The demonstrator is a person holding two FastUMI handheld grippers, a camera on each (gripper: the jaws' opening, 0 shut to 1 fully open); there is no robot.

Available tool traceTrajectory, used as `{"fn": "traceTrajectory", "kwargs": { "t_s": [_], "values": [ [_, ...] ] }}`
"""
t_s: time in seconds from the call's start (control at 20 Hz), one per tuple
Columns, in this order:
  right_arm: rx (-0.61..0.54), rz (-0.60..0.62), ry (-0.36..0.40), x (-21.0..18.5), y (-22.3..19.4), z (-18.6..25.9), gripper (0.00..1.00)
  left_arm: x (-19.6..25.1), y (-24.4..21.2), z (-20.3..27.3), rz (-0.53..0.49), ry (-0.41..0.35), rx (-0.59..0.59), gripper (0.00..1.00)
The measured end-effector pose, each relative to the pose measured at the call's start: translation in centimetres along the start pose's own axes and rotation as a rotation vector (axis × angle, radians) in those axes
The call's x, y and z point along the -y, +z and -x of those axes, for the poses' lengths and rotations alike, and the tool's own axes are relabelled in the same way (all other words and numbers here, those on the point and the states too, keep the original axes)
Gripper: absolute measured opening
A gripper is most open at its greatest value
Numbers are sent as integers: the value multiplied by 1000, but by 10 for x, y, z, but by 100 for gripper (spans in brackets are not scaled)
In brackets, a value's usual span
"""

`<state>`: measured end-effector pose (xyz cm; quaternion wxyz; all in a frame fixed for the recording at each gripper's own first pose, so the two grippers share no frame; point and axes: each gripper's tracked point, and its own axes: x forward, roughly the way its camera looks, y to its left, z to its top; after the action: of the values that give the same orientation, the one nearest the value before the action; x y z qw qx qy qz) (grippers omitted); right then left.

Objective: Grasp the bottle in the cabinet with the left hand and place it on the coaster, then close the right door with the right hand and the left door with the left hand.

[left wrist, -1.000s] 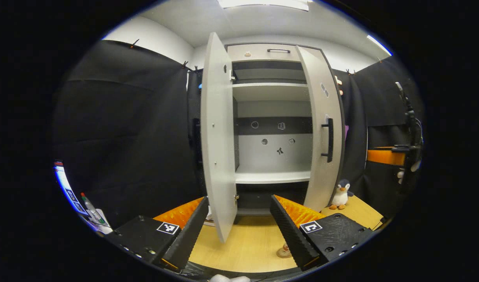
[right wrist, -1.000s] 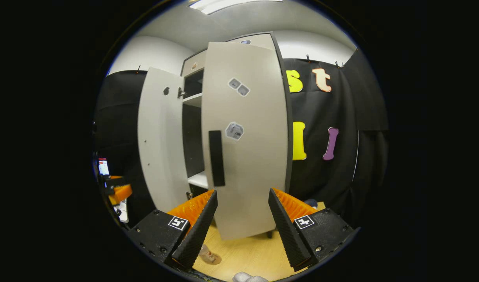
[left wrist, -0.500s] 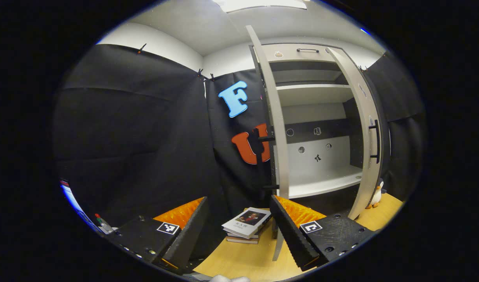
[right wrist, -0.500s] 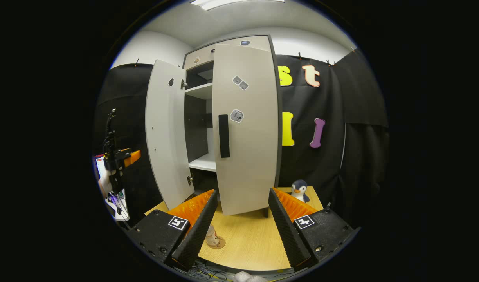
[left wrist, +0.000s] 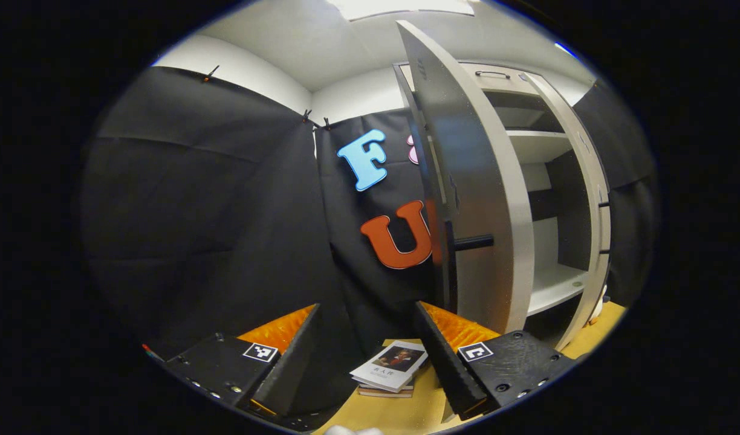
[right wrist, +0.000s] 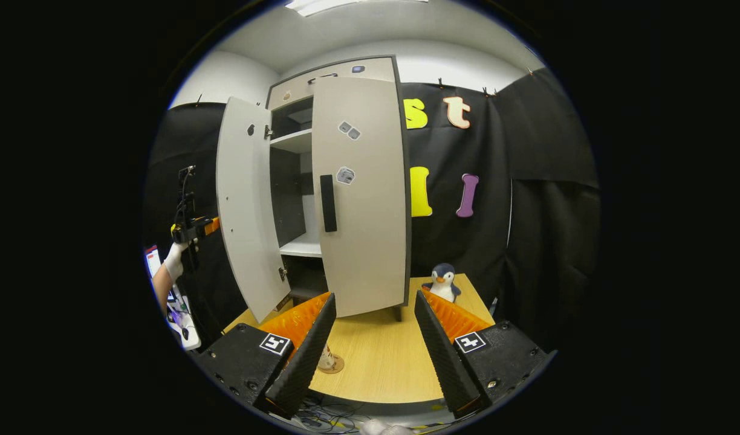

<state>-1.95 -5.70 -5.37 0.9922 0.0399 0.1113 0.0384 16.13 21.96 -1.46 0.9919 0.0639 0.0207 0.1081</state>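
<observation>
Bottle (right wrist: 326,360) on coaster (right wrist: 332,365) | left door (right wrist: 246,205) ajar | both jaws released, empty | no readable label

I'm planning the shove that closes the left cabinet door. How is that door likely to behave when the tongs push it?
The left door looks like a tall, flat, rigid panel, so it should swing as one piece without flexing. It hangs on hinges at one edge, so a push far from the hinge side likely moves it easily. Its face looks smooth, so the left tongs may slide across it.
</observation>
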Motion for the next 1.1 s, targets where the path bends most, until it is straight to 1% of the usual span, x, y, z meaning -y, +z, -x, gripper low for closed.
{"fn": "traceTrajectory", "kwargs": {
  "t_s": [0.15, 0.3, 0.35, 0.4, 0.45, 0.5, 0.55, 0.6, 0.7, 0.75, 0.85, 0.9, 1.1],
  "values": [
    [-9, -11, 13, 3, -1, -6, 81, 4, 1, -2, 3, -22, -6, 90],
    [-13, -32, 36, 1, 1, -14, 81, 8, -1, -3, -4, -37, -29, 89],
    [-13, -44, 46, -1, 1, -16, 81, 10, 1, -2, 2, -41, -28, 88],
    [-12, -53, 61, -5, 2, -17, 81, 10, 1, -1, -5, -30, -33, 84],
    [-12, -54, 74, -8, 1, -17, 81, 9, 2, -1, -15, -10, -32, 85],
    [-14, -45, 78, -9, 0, -17, 81, 8, 3, 1, -25, 6, -30, 81],
    [-16, -29, 77, -7, -1, -18, 81, 8, 2, 2, -25, 16, -30, 84],
    [-18, -14, 78, -6, -2, -18, 81, 10, 1, 3, -14, 19, -33, 80],
    [-15, -1, 83, -5, 0, -17, 81, 14, 0, 4, 11, 19, -37, 81],
    [-14, 2, 83, -4, 0, -15, 81, 16, 1, 5, 14, 16, -35, 77],
    [-19, 6, 77, 0, -3, -13, 81, 25, 4, 7, -9, -8, -27, 84],
    [-22, 6, 74, 2, -5, -11, 81, 30, 5, 9, -14, -20, -28, 81],
    [-26, -4, 64, 11, -7, -10, 81, 61, 8, 15, -9, -77, -25, 81]
  ]
}}
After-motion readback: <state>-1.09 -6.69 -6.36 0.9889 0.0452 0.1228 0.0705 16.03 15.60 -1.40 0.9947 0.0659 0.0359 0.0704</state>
